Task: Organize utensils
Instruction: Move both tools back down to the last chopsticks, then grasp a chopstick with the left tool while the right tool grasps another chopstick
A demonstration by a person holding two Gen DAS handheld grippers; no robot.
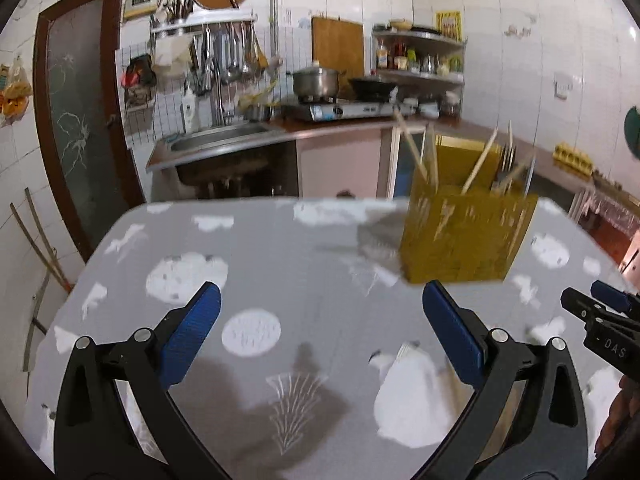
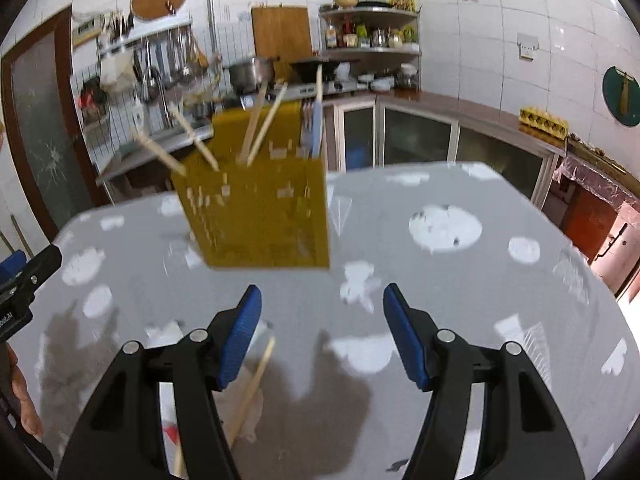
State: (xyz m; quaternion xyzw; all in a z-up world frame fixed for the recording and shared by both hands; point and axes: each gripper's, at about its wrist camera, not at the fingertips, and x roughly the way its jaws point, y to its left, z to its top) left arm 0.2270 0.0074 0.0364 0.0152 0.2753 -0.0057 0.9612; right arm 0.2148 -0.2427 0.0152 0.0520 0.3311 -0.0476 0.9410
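Note:
A yellow perforated utensil holder [image 1: 464, 236] [image 2: 256, 216] stands on the grey patterned table [image 1: 280, 264] [image 2: 480, 300], with several wooden chopsticks [image 2: 256, 128] and some metal cutlery [image 2: 314, 124] sticking out of it. My left gripper [image 1: 320, 304] hangs wide open over the cloth, nothing between its blue pads [image 1: 192, 332]. My right gripper [image 2: 322, 312] is open too and empty. A loose wooden chopstick [image 2: 252, 388] lies on the table under the right gripper's left finger. Each gripper shows at the other view's edge [image 1: 600, 316] [image 2: 28, 276].
Behind the table run a sink [image 1: 216, 140], a gas stove with a pot [image 1: 316, 80] and a wok, a utensil rack on the wall and a corner shelf [image 2: 372, 36] of jars. A dark door [image 1: 80, 112] is at the left. A hand shows at the frame edges.

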